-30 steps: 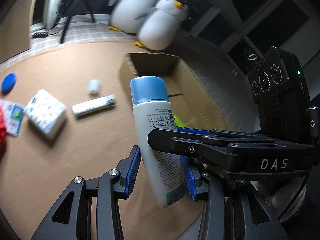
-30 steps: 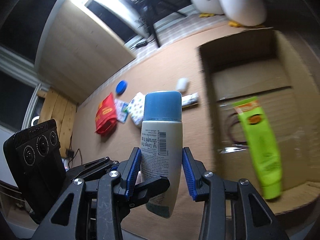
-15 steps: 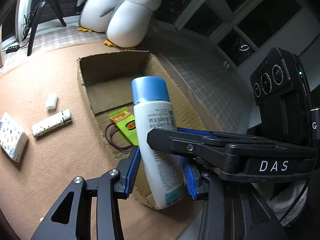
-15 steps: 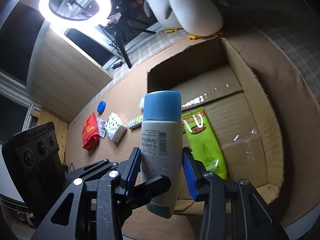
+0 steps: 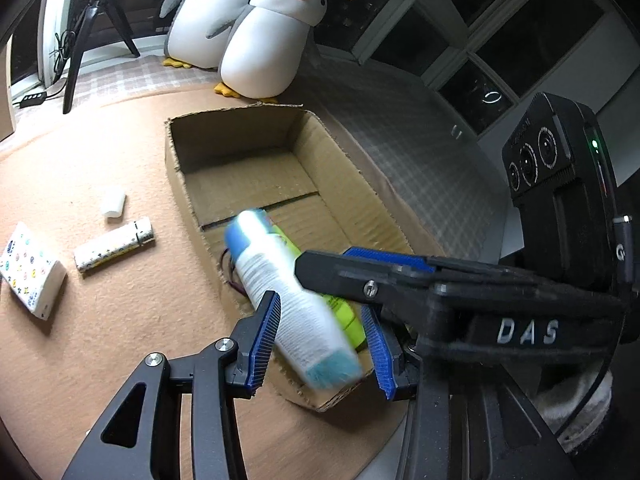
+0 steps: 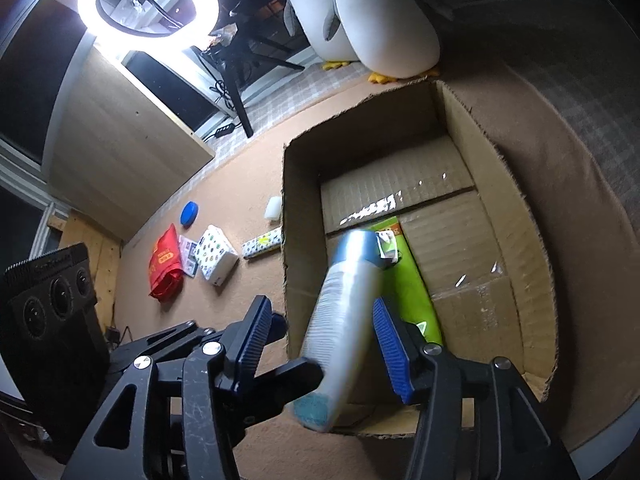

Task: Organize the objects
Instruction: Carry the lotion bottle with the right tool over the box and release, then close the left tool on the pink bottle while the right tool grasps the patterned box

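Bottle [image 5: 288,300], white with blue cap, motion-blurred and tilted, cap end leaning into the cardboard box [image 5: 180,160], base end over the box's near edge. It sits between both sets of blue pads but neither clamps it: left gripper [image 5: 320,336] jaws spread, gap on each side of the bottle; right gripper [image 6: 324,344] jaws also spread, wider than the bottle. Right view shows the same bottle [image 6: 344,320] blurred, slanting over the box's near-left corner [image 6: 286,320].

Inside the box, green tube [image 6: 412,292] lies flat along the floor under the bottle's cap end; far half of the box floor bare, right wall [image 6: 500,200] well apart from the bottle. Box rim ragged, top open.

Outside on the tan mat [image 5: 100,340], left of the box: patterned stick [image 5: 114,244], small white cylinder [image 5: 113,202], patterned pack [image 5: 30,270]; further off, red pouch [image 6: 164,264] and blue lid [image 6: 189,213]. Plush penguins [image 5: 272,36] just beyond the box's far edge. Ring light [image 6: 148,0] at the back.
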`<action>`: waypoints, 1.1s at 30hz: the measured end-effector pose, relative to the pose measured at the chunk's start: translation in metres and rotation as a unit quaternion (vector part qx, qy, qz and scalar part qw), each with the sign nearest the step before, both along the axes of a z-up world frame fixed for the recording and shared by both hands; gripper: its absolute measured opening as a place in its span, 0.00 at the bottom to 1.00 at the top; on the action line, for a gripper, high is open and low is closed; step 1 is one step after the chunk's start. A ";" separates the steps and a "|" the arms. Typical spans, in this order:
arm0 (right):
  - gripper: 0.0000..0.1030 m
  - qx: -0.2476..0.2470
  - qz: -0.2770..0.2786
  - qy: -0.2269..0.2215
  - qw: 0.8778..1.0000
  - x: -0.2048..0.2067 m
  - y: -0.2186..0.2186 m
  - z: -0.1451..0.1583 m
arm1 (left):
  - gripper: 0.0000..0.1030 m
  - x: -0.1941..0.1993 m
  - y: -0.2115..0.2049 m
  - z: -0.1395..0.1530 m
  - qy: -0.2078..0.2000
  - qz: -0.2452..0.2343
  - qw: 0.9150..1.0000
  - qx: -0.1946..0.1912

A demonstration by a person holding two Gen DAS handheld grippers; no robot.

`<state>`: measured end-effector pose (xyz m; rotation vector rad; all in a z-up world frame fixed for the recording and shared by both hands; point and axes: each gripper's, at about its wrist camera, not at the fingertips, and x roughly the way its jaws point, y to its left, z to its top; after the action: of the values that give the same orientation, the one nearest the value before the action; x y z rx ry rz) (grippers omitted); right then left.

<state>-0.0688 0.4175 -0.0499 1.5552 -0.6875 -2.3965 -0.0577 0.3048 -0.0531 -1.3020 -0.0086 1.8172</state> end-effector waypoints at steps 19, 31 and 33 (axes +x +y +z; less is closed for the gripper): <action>0.54 0.012 0.031 0.043 0.999 -0.002 -0.046 0.008 | 0.44 -0.016 -0.135 -0.025 -0.011 0.103 0.994 -0.031; 0.65 0.070 0.181 0.044 0.980 -0.047 -0.135 0.010 | 0.44 0.001 -0.231 -0.046 -0.033 0.177 0.982 -0.056; 0.64 0.084 0.189 0.033 0.978 -0.060 -0.144 0.002 | 0.44 0.005 -0.240 -0.045 -0.032 0.182 0.981 -0.054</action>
<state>-0.1285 0.2731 -0.0476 1.4974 -0.1565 -2.2495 -0.0528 0.0647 -0.0980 -1.5121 -0.1976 2.1049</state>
